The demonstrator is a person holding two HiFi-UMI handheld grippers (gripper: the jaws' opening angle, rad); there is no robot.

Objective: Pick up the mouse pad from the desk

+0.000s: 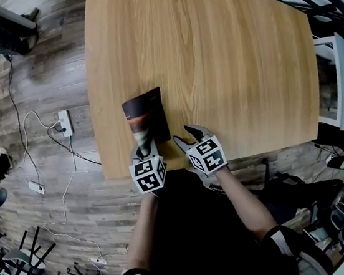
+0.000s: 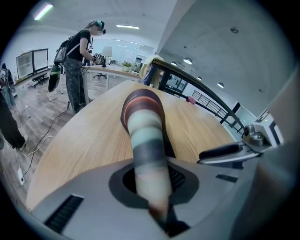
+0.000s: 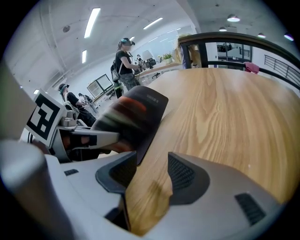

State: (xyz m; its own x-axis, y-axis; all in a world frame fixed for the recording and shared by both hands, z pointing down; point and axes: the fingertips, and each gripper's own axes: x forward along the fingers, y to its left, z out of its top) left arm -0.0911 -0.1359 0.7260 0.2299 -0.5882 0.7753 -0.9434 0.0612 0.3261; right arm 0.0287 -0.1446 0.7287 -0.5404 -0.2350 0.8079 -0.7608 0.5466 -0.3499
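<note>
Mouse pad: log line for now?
left gripper: shut on mouse pad | right gripper: open, empty | near edge raised off desk

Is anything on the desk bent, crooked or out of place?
The mouse pad is not flat: its near end arches up where the left gripper pinches it, and the far end seems to rest on the desk. Nothing else looks odd; the right gripper is open and empty.

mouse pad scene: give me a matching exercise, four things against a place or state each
1 mouse pad
2 left gripper
3 right gripper
4 power strip

a on the floor beside the desk
b jaws apart, empty
c shut on the mouse pad's near end
d striped, at the desk's front edge

Pairs: 1-d, 2-c, 3-b, 4-a
</note>
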